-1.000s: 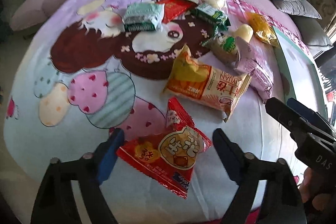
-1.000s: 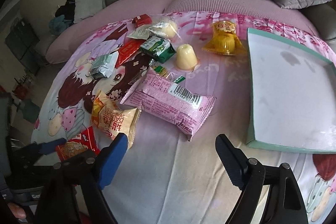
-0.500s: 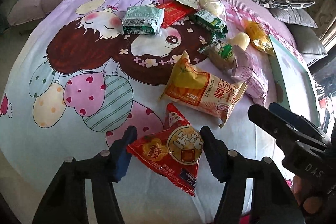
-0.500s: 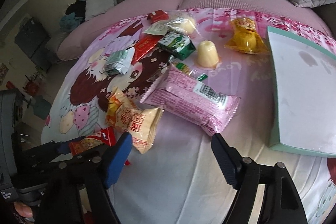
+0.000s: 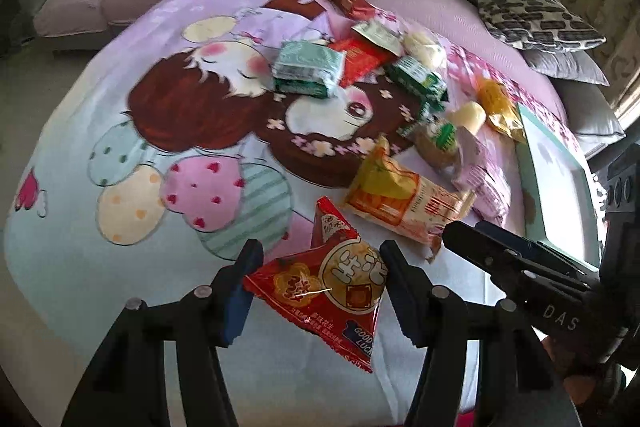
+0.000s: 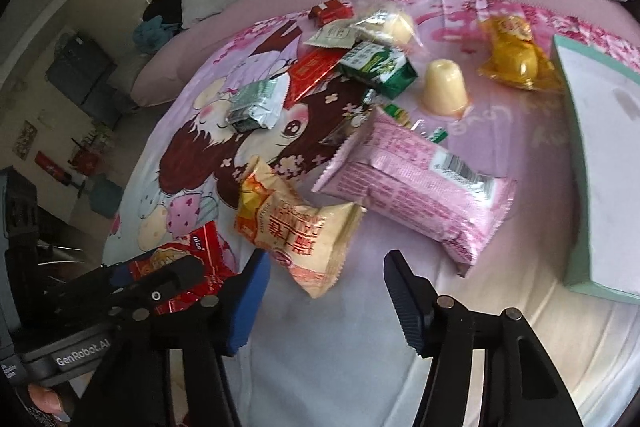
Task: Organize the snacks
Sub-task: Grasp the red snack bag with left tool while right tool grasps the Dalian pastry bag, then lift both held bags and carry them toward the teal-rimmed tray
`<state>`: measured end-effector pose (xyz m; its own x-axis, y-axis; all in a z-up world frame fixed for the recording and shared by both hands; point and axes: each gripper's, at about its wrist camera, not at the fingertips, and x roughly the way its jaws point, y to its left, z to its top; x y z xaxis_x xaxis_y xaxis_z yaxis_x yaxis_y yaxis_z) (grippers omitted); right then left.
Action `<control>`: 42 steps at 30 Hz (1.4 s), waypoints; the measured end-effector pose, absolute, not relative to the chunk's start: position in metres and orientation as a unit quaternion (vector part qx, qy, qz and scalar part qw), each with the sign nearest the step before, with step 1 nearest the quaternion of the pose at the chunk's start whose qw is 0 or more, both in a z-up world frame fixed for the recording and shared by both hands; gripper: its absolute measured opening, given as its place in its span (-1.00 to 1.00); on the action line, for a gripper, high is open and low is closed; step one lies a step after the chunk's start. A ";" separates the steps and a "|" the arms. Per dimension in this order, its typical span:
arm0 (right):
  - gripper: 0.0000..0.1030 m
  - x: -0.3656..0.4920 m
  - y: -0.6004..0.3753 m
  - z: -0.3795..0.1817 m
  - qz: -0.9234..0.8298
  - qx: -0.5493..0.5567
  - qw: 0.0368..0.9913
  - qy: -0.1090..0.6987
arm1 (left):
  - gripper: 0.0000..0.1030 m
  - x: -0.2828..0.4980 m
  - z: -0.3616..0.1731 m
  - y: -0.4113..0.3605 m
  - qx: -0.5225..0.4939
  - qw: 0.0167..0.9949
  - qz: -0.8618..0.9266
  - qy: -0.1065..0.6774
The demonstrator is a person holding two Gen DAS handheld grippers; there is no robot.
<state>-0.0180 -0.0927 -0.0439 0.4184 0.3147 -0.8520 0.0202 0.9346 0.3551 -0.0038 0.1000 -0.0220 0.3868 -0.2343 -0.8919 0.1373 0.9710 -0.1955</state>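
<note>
A slip is judged likely: the crinkled red foil snack packet (image 5: 324, 283), lying on the cartoon-printed bedsheet (image 5: 120, 147) nearest the camera, is clasped by the left gripper (image 5: 320, 283) at its puffed edges only. The right gripper (image 6: 324, 291), beside the red packet, is closing, with nothing between its jaws.

left gripper (image 6: 132, 291): "GenRobot.AI" | right gripper (image 5: 520, 267): "DAS" | red packet (image 5: 320, 287): "GOOD LUCK"

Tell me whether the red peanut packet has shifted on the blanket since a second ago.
Yes. The red peanut packet, now pinched between the left gripper fingers, has lifted and swung; its top corner now sits nearer the orange packet.
</note>
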 end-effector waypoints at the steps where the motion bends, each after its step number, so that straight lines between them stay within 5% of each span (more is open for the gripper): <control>1: 0.17 -0.016 -0.092 -0.045 0.092 0.163 0.826 0.532 | 0.20 -0.003 -0.021 0.102 -0.044 0.834 -0.105 0.540; 20: -0.02 0.012 -0.090 -0.072 0.125 0.245 0.795 0.541 | 0.20 0.003 -0.029 0.128 -0.069 0.834 -0.068 0.543; 42: -0.32 -0.005 -0.099 -0.037 0.141 0.249 0.829 0.480 | 0.20 0.004 -0.016 0.132 -0.071 0.847 -0.028 0.526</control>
<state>-0.0053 -0.0995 -0.0371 0.4984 0.4732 -0.7264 0.0048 0.8364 0.5481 0.0036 0.1321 -0.0159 0.4443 -0.1223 -0.8875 -0.0271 0.9884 -0.1498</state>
